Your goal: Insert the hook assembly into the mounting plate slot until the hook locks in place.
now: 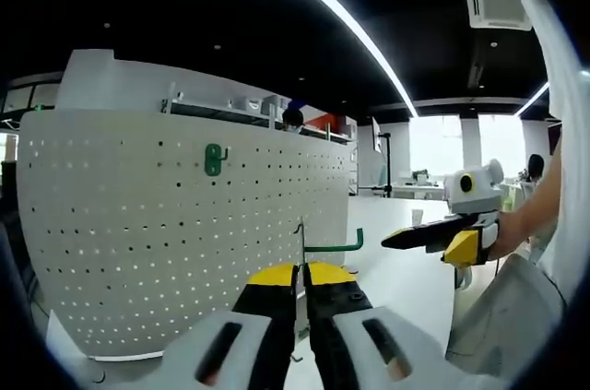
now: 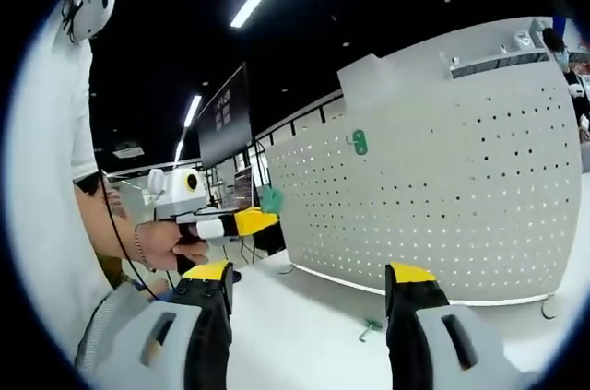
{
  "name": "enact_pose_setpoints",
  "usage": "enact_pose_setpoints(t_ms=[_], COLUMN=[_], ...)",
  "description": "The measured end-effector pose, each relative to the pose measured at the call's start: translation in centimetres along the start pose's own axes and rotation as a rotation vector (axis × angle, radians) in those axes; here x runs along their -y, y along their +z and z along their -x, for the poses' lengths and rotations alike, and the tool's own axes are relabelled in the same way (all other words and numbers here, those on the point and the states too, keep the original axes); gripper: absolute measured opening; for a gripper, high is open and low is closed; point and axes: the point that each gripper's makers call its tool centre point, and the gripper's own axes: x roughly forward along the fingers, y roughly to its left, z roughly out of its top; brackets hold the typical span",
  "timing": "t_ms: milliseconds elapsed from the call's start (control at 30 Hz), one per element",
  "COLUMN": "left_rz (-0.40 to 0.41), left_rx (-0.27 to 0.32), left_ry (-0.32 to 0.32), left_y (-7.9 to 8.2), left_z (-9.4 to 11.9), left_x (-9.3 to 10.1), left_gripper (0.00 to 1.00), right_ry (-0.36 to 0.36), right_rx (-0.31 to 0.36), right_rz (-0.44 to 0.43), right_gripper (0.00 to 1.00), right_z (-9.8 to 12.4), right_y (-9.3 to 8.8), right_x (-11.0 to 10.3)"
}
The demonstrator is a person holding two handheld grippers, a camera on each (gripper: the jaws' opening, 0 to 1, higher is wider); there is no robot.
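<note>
A white pegboard (image 1: 175,242), the mounting plate of the task, is standing upright on a white counter (image 1: 406,265) and curving across the left gripper view; in the right gripper view the same pegboard (image 2: 442,196) is rising behind the counter (image 2: 304,335) and taking up the right half. A green hook (image 1: 214,159) is already hanging in the upper rows of holes, seen small and high on the board in the right gripper view (image 2: 359,142).

The person's arm is reaching in from the left of the right gripper view, the hand (image 2: 166,244) gripping the handle of the left gripper (image 2: 263,221). In the left gripper view the right gripper (image 1: 396,239) is coming in from the right, apart from the board, its jaws looking close together at the tip.

The left gripper (image 1: 301,277) is clenching its yellow-tipped jaws on the hook assembly (image 1: 323,244), a thin upright wire with a green arm pointing right and turning up at its end. The piece is sitting in front of the board's lower right part; whether it is touching the holes cannot be told.

The right gripper (image 2: 312,281) is standing released, jaws wide apart and holding nothing. A small green piece (image 2: 371,325) is lying on the counter between them, near the board's foot.
</note>
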Motion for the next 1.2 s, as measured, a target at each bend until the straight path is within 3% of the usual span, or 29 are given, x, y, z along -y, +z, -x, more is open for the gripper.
enact_pose_setpoints(t_ms=[1200], left_rz=[-0.01], left_rx=[0.003], left_ry=[0.011], left_y=[0.1], left_z=[0.0], left_x=[0.5], left_gripper=[0.02], right_ry=[0.123], right_rx=[0.062], right_rz=[-0.007], right_gripper=[0.59], right_z=[-5.8], right_y=[2.7], right_x=[-3.7])
